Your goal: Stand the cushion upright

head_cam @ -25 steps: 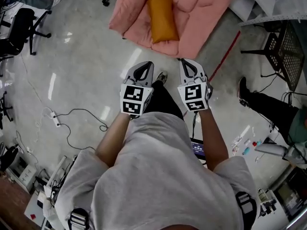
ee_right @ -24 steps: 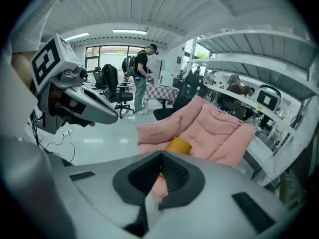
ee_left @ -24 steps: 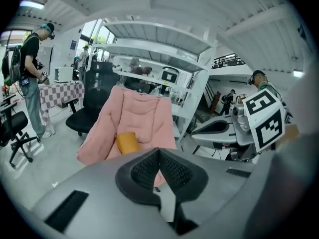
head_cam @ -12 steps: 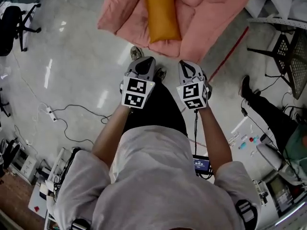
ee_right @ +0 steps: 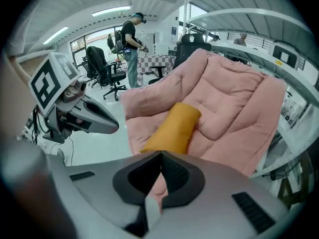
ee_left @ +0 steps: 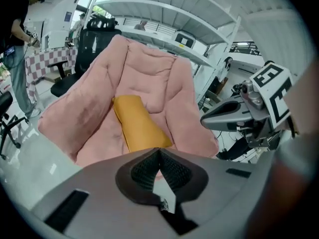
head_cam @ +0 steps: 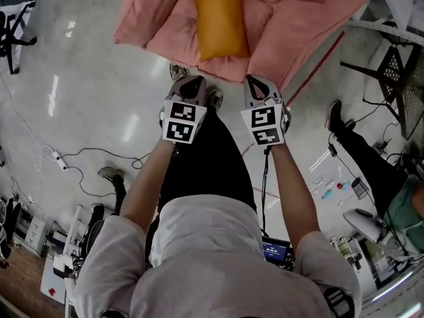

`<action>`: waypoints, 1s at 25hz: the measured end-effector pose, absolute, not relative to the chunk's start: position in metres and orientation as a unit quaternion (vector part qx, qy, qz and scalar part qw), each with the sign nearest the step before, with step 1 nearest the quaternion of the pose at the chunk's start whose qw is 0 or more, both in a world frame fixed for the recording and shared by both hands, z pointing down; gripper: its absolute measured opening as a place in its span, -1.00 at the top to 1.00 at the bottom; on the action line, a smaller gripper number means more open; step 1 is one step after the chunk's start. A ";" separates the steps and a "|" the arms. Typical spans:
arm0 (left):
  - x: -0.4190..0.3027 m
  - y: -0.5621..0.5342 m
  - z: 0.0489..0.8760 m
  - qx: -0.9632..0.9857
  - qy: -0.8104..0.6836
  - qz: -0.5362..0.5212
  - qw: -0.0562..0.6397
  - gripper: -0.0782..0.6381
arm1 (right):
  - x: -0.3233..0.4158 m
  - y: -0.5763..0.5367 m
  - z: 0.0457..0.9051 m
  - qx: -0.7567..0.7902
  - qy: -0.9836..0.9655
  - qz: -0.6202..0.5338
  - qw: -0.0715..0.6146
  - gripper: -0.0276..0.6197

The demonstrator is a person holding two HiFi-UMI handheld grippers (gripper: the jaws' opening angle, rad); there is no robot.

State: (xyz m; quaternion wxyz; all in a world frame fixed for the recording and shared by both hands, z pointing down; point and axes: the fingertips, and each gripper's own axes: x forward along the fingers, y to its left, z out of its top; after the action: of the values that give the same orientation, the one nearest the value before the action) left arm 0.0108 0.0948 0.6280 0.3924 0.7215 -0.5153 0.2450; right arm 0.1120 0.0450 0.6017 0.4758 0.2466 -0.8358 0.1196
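An orange cushion [head_cam: 220, 20] lies flat, lengthwise, on a pink padded lounge seat [head_cam: 291, 15] on the floor ahead of me. The same cushion [ee_left: 139, 126] shows in the left gripper view, and the cushion [ee_right: 174, 128] appears again in the right gripper view, just beyond the jaws. My left gripper [head_cam: 191, 85] is shut and empty, short of the seat's near edge. My right gripper [head_cam: 258, 83] is likewise shut with nothing in it, beside the left one. Neither touches the cushion.
A black mesh stand [head_cam: 397, 71] is at the right. A seated person's leg [head_cam: 361, 151] reaches in from the right. A cable and power strip [head_cam: 59, 161] lie on the glossy floor at left. Office chairs [ee_right: 102, 66] and a standing person [ee_right: 132, 44] are farther off.
Both grippers have dropped lower and come closer to the pink seat. The cushion and seat now look larger and nearer the top of the head view.
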 end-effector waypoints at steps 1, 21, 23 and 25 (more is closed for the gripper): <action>0.011 0.095 0.638 0.720 -0.512 0.247 0.397 0.74 | 0.110 0.042 0.612 0.250 -0.832 0.136 0.476 0.89; 0.001 0.070 0.748 0.719 -0.494 0.258 0.415 0.74 | 0.102 0.026 0.714 0.370 -0.772 0.293 0.426 0.89; 0.004 0.067 0.754 0.723 -0.488 0.277 0.403 0.74 | 0.107 0.022 0.719 0.388 -0.764 0.310 0.413 0.89; 0.005 0.067 0.759 0.725 -0.481 0.295 0.395 0.74 | 0.109 0.018 0.722 0.399 -0.761 0.312 0.405 0.88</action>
State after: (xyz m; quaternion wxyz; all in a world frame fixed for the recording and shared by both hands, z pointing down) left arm 0.0050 0.0669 0.7593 0.3945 0.7251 -0.4814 0.2946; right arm 0.1090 0.0181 0.7222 0.4052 0.3994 -0.7608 0.3123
